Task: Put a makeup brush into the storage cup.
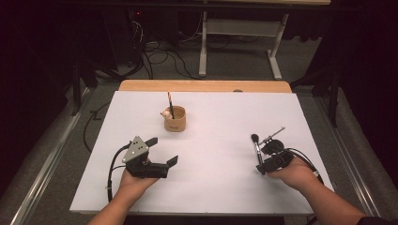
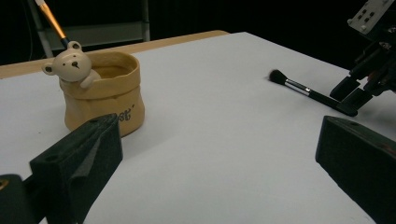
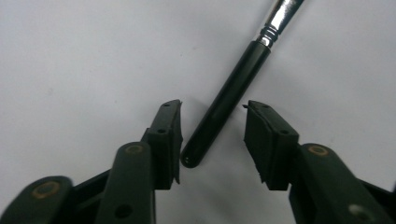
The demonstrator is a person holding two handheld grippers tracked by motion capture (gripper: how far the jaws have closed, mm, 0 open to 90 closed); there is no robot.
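Note:
A black makeup brush (image 1: 256,149) with a silver ferrule lies on the white tabletop (image 1: 216,187) at the right. My right gripper (image 1: 261,168) is low over its handle end. In the right gripper view the handle (image 3: 229,100) lies between the jaws of the right gripper (image 3: 213,106), close to the left pad, with a gap to the right pad, so the gripper is open. A tan pot with a small bear figure (image 1: 175,120) stands at the centre back and holds an orange-striped stick (image 1: 170,103). My left gripper (image 1: 163,151) rests open and empty, in front of the pot (image 2: 105,95) and a little to its left.
The left gripper view shows the brush (image 2: 308,92) and the right gripper (image 2: 357,93) far across the sheet. A wooden strip (image 1: 202,86) borders the table's back edge. Beyond it are floor cables (image 1: 159,56) and a white desk frame (image 1: 239,33).

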